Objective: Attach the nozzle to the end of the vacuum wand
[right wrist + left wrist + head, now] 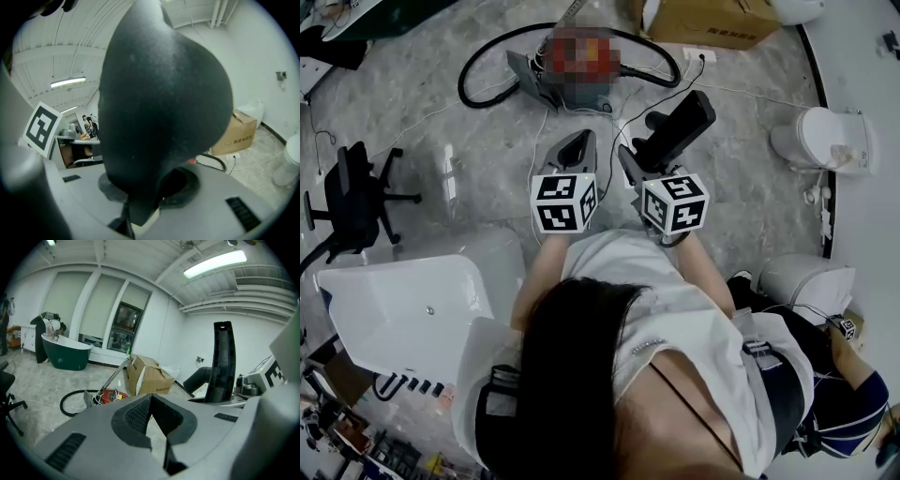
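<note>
nozzle: black plastic vacuum floor nozzle (682, 124), pinched in my right gripper (649, 155); it sticks out forward and up past the jaws
nozzle close-up: fills most of the right gripper view (164, 108) and narrows down into the jaws
right gripper state: jaws partly spread, clamped on the nozzle's narrow lower end
left gripper: (578, 143) jaws pressed together with nothing between them, just beside the right gripper
nozzle from left side: stands upright at the right of the left gripper view (222, 361), not touching my left gripper
wand: thin metal vacuum wand (114, 375), leaning up from the red canister vacuum (110, 396) on the floor ahead of both grippers, well apart from the nozzle
hose: black looped hose (473, 70), on the floor by the vacuum
box: brown cardboard box (712, 21), beyond the vacuum
right edge: white toilet (820, 139)
left edge: black office chair (352, 202)
floor: grey marbled floor (450, 122)
</note>
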`<action>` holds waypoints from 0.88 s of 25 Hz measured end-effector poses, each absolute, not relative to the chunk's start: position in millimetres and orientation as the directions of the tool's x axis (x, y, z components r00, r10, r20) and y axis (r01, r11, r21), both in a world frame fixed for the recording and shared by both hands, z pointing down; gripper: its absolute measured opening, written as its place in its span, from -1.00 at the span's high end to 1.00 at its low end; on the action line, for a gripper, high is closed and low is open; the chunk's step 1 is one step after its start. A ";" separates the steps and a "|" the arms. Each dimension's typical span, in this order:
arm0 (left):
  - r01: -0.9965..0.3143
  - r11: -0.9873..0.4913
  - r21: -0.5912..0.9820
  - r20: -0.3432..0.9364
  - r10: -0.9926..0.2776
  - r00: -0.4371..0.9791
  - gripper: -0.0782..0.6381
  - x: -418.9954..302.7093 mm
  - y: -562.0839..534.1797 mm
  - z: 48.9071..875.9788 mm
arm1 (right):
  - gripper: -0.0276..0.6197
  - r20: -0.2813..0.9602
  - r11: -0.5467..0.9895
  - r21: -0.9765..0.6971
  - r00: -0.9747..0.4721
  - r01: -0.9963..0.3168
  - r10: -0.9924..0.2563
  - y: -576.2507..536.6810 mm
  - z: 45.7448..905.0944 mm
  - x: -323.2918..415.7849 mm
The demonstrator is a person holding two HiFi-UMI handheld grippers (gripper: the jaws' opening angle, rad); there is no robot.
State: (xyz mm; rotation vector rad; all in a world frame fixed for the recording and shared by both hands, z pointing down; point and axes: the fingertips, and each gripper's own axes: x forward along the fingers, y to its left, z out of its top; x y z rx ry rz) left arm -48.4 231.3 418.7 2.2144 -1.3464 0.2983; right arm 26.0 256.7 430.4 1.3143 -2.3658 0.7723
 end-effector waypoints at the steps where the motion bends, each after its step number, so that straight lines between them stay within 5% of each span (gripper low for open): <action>1: -0.873 -0.368 0.319 0.449 -0.753 0.482 0.78 -50.8 229.4 420.1 | 0.53 0.516 0.425 -0.305 -0.523 -0.852 -0.679 253.8 430.1 22.9; 22: -0.867 -0.333 0.372 0.402 -0.784 0.473 0.78 -96.9 198.7 417.1 | 0.53 0.492 0.371 -0.324 -0.490 -0.870 -0.720 222.0 428.5 -2.6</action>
